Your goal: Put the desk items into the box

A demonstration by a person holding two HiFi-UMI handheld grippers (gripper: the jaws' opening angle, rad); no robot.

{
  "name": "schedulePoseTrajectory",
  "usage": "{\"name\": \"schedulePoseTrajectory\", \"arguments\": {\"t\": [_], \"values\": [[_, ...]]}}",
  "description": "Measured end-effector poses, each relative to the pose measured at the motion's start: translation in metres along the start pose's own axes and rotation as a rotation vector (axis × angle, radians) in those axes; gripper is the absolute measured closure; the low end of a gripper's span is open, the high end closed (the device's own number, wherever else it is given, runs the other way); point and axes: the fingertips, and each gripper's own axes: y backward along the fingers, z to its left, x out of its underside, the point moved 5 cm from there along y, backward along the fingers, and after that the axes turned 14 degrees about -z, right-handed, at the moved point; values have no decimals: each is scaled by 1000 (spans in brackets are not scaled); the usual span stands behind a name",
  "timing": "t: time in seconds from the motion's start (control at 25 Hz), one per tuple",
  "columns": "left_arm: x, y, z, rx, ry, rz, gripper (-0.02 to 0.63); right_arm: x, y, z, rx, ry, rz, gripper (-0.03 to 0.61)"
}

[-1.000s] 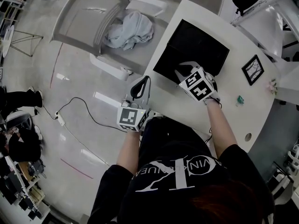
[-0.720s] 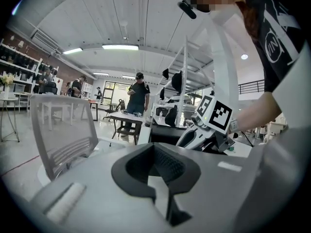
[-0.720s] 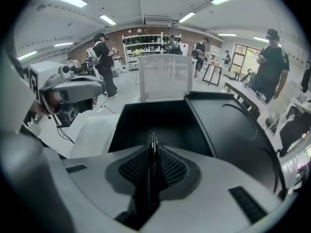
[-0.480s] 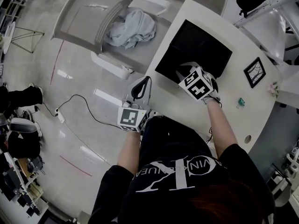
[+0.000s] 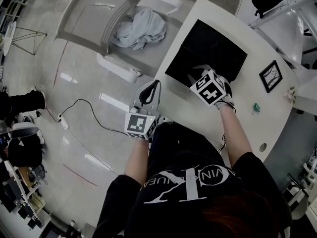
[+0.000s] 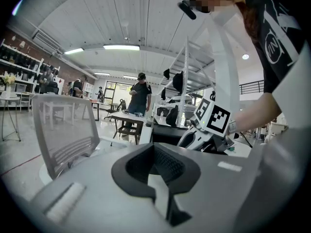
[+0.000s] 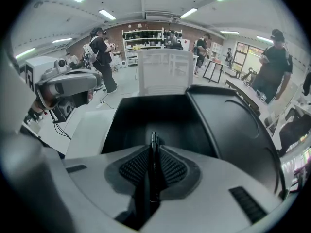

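A black open box (image 5: 208,46) stands on the white desk (image 5: 247,128). My right gripper (image 5: 193,75) hangs over the box's near edge, shut on a thin black pen (image 7: 153,139) that points down into the box (image 7: 146,118). My left gripper (image 5: 148,91) is off the desk's left edge, above the floor, open with nothing between its pads (image 6: 167,165). On the desk to the right of the box lie a black picture frame (image 5: 271,75), a small teal item (image 5: 254,106) and a small pink item (image 5: 289,90).
A grey mesh chair (image 5: 94,14) with a pale cloth (image 5: 138,29) on its seat stands left of the desk. A cable (image 5: 81,108) runs over the floor. Other people stand at tables further back (image 6: 140,98).
Almost nothing has changed. The right gripper, still holding the pen, has crept slightly further over the box. The left gripper has stayed in place.
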Motion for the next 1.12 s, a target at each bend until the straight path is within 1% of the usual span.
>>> {"name": "schedulePoseTrajectory", "arguments": {"t": [0.2,0.48,0.64,0.76,0.92,1.04,1.12], "values": [[0,3,0,6,-5,0,604,-2,3,1,17,7,-9,511],[-1,4,-7,21,1,-8,604,-6,16,3,40,-8,-43,511],[-3,5,-11,29,0,-13,604,-4,18,6,40,-3,-34,511],[-6,7,-14,38,-2,-21,604,-4,25,6,61,7,-41,511],[-5,14,-14,49,-14,-30,604,-6,37,12,85,-43,-85,515],[-7,15,-17,57,-12,-34,604,-5,48,14,110,-43,-105,531],[-9,15,-19,69,-18,-40,604,-3,54,17,127,-64,-121,538]]}}
